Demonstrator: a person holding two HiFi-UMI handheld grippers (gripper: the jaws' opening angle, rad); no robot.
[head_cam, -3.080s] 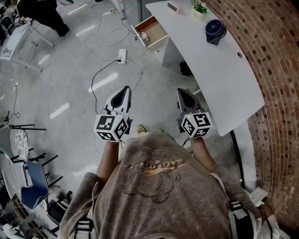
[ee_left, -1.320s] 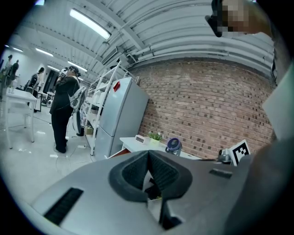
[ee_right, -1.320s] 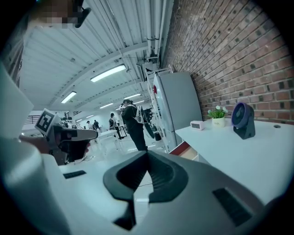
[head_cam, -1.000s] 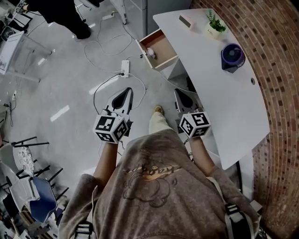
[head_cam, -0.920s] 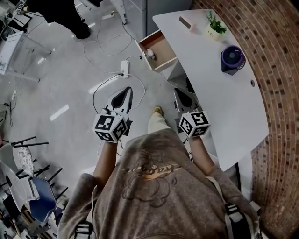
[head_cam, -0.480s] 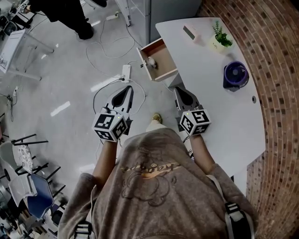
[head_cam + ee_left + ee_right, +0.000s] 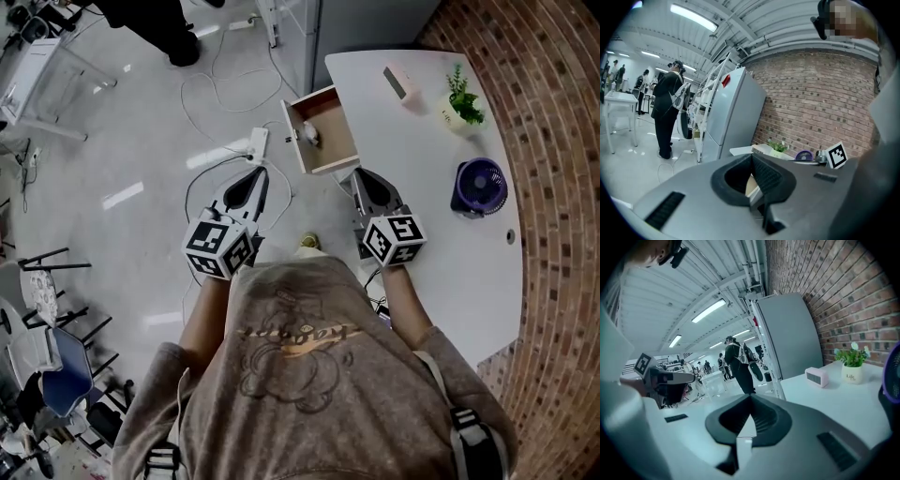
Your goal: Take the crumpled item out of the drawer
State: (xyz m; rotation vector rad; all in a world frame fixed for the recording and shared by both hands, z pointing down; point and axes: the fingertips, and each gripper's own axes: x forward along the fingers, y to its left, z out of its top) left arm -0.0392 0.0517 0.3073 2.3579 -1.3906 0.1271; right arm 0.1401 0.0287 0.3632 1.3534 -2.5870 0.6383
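At far desk (image 7: pixel 427 202) edge: drawer (image 7: pixel 336 142) open, crumpled item (image 7: pixel 308 135) inside. Nearer: left gripper (image 7: pixel 254 172), right gripper (image 7: pixel 361 174); both jaws pressed together, empty.

White desk (image 7: pixel 441 197), tan-wood drawer (image 7: pixel 330 142) with an off-white crumpled item (image 7: pixel 307 135), red-brown brick wall (image 7: pixel 558 187), purple fan (image 7: pixel 480 186), green plant (image 7: pixel 464 94), glossy grey floor (image 7: pixel 122 141), grey left gripper (image 7: pixel 255 176) and right gripper (image 7: pixel 364 178) with black-and-white square-patterned cubes (image 7: pixel 219 249).

A small pale crumpled item (image 7: pixel 308 137) lies inside the open wooden drawer (image 7: pixel 336 127).
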